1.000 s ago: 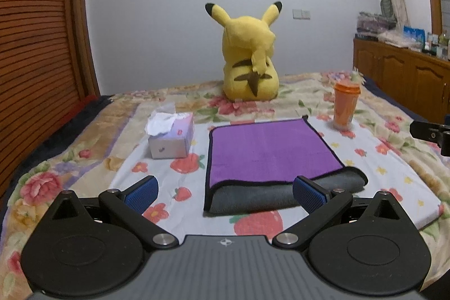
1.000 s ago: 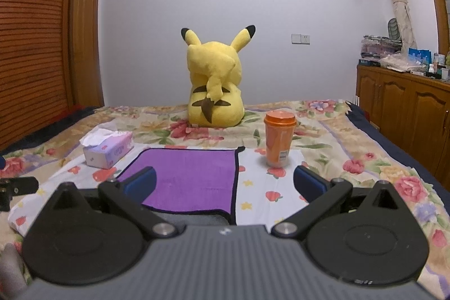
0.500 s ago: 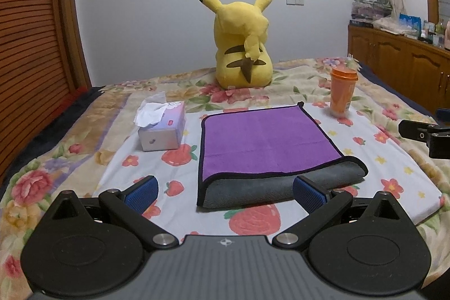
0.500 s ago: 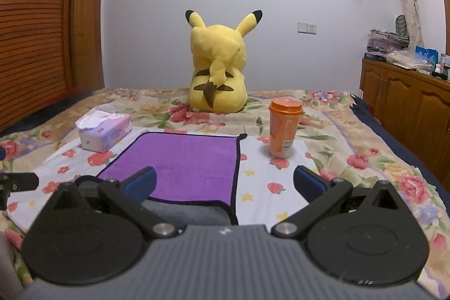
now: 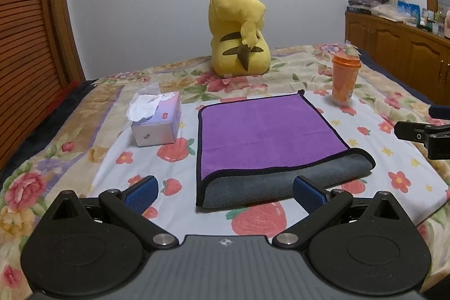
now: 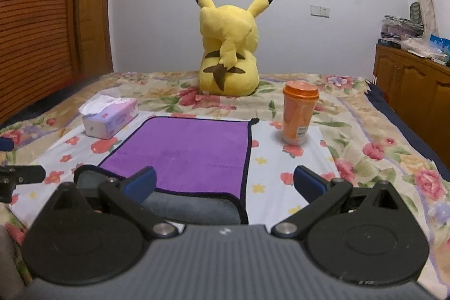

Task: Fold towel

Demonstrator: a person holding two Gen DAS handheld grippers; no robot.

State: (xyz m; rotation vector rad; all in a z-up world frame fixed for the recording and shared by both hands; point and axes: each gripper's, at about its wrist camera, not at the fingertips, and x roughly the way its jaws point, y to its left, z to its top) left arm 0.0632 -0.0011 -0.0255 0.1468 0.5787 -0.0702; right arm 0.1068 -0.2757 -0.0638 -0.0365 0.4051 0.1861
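A purple towel (image 5: 267,131) with a grey underside and black edging lies folded on the bed, its grey fold facing me; it also shows in the right wrist view (image 6: 191,151). My left gripper (image 5: 225,194) is open and empty, hovering just in front of the towel's near left corner. My right gripper (image 6: 223,183) is open and empty above the towel's near right corner. The right gripper's tip shows at the right edge of the left wrist view (image 5: 422,134). The left gripper's tip shows at the left edge of the right wrist view (image 6: 19,176).
A tissue box (image 5: 156,121) sits left of the towel. An orange cup (image 5: 344,79) stands at its far right. A yellow plush toy (image 5: 239,30) sits behind it. A wooden cabinet (image 5: 399,47) runs along the right; a wooden door (image 5: 25,33) is at left.
Both grippers have risen and drawn back slightly, tilting down onto the bed. The towel has not moved. Both grippers stay open.
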